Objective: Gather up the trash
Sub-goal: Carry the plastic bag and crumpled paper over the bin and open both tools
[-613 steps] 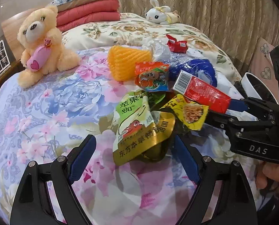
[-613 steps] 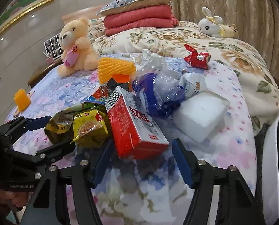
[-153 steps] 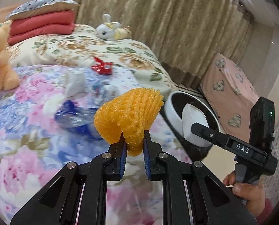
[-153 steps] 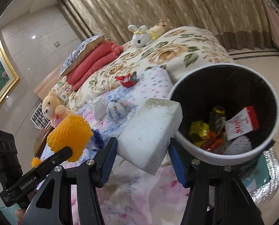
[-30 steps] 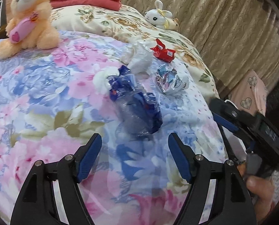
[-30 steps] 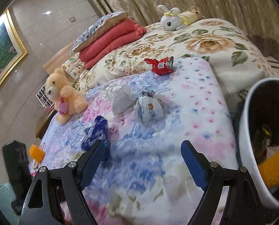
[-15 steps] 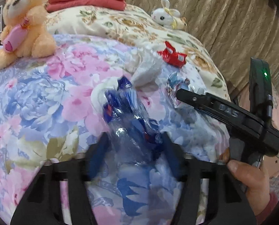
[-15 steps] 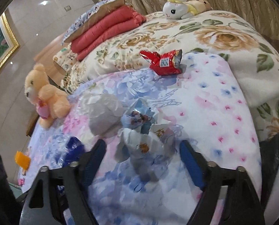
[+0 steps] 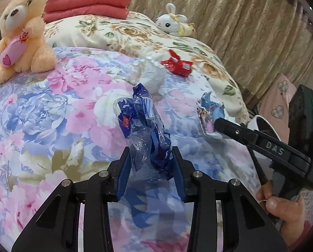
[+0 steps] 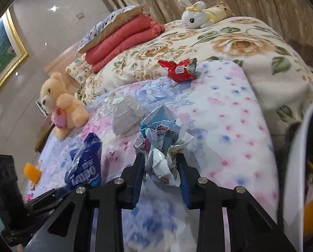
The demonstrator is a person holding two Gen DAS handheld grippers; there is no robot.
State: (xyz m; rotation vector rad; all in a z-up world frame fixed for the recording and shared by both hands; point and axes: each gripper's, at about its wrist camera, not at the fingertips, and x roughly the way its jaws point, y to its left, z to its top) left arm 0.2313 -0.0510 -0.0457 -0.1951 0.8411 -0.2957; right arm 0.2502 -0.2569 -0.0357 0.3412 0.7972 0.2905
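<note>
My left gripper (image 9: 150, 161) is shut on a crumpled blue plastic bag (image 9: 143, 126) on the floral bedspread; the bag also shows in the right wrist view (image 10: 85, 166). My right gripper (image 10: 161, 166) is shut on a crumpled white and blue wrapper (image 10: 162, 142), seen in the left wrist view (image 9: 211, 113) at the bed's right edge. A red snack wrapper (image 9: 177, 65) (image 10: 180, 69) and a crumpled white tissue (image 9: 145, 73) (image 10: 126, 115) lie farther back on the bed.
A white-rimmed trash bin (image 10: 303, 163) stands beside the bed on the right, with trash inside. A teddy bear (image 9: 19, 33), a plush rabbit (image 9: 174, 23) and folded red quilts (image 9: 87, 3) sit at the back. An orange foam piece (image 10: 31, 173) lies far left.
Both grippers have moved forward and closed: the left one onto the blue plastic bag, the right one onto the white and blue wrapper. Both were open a second ago.
</note>
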